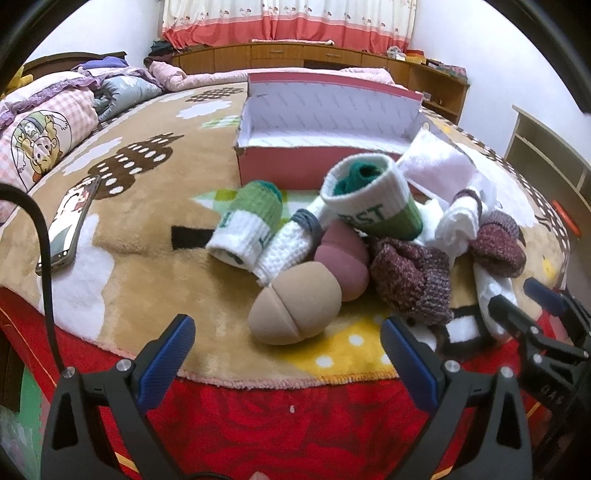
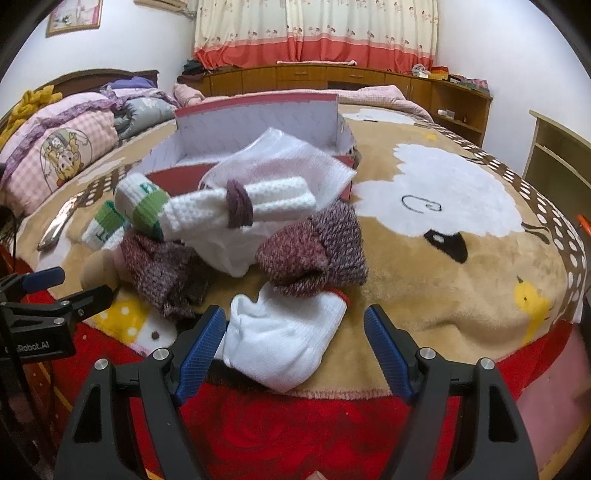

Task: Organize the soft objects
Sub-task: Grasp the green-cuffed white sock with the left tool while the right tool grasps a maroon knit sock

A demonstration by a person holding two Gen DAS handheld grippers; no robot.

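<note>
Bedroom surroundings
A phone lies on the plush blanket; a pink checked quilt is bunched left; curtains hang above wooden cabinets.

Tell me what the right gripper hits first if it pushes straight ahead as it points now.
Most likely the white sock: it lies between the open fingers of the right gripper, nearest of the pile. Behind it sits a maroon knit sock. Depth is hard to judge.

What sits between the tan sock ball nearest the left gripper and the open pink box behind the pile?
In the left wrist view, a mauve sock ball and a green-and-white rolled sock lie between the tan sock ball and the pink box.
</note>
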